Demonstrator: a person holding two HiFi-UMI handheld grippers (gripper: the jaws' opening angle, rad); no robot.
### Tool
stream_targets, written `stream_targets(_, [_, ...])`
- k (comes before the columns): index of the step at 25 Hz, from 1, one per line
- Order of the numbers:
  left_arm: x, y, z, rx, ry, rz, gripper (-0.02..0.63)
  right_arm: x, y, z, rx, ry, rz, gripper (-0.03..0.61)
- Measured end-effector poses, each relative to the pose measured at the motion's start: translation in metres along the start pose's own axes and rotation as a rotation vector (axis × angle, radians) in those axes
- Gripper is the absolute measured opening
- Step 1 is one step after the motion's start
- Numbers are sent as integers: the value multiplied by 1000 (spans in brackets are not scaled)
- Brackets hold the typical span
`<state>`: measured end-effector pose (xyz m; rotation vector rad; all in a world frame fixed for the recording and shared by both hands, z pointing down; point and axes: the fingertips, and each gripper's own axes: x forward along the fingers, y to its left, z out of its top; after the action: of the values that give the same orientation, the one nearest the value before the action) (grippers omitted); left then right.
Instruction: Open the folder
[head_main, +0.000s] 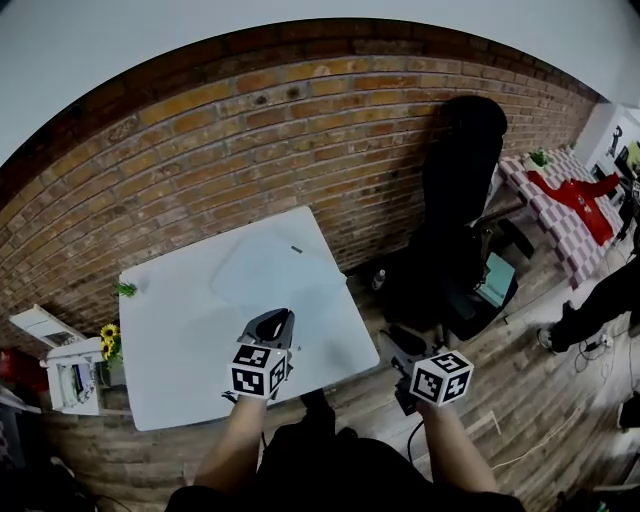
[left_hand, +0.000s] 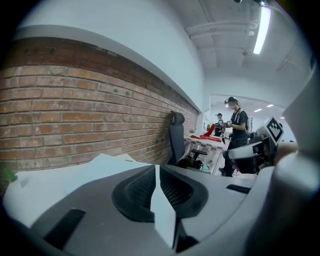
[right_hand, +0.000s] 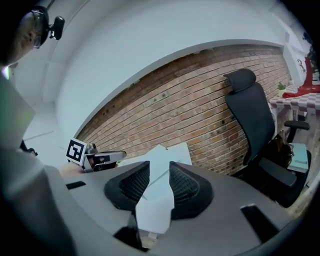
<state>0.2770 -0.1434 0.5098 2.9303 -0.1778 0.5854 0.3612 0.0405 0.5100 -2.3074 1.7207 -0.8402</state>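
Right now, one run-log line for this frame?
phase: pre-grasp | left gripper: shut, empty, over table near edge | right gripper: open, empty, off table's right side | folder: flat on table, untouched

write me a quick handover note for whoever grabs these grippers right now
Left gripper: shut, empty, over the near edge of the table.
Right gripper: open, empty, off the table's right side, above the floor.
Folder: flat on the table's far half, neither gripper touching it.
Done: nothing; folder looks closed.
Left: reach it, grip the cover, lift it open.
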Motion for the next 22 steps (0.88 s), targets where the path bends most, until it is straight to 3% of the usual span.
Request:
stream_targets(10, [52, 101, 12, -104, 11, 64, 23, 148, -8, 57, -122, 163, 76, 160])
stream_targets(17, [49, 138, -9, -215, 52, 207, 25, 215, -31, 53, -199, 307, 136, 169])
stream_targets(22, [41, 142, -27, -309, 84, 340, 36, 253, -42, 37, -244, 429, 262, 198])
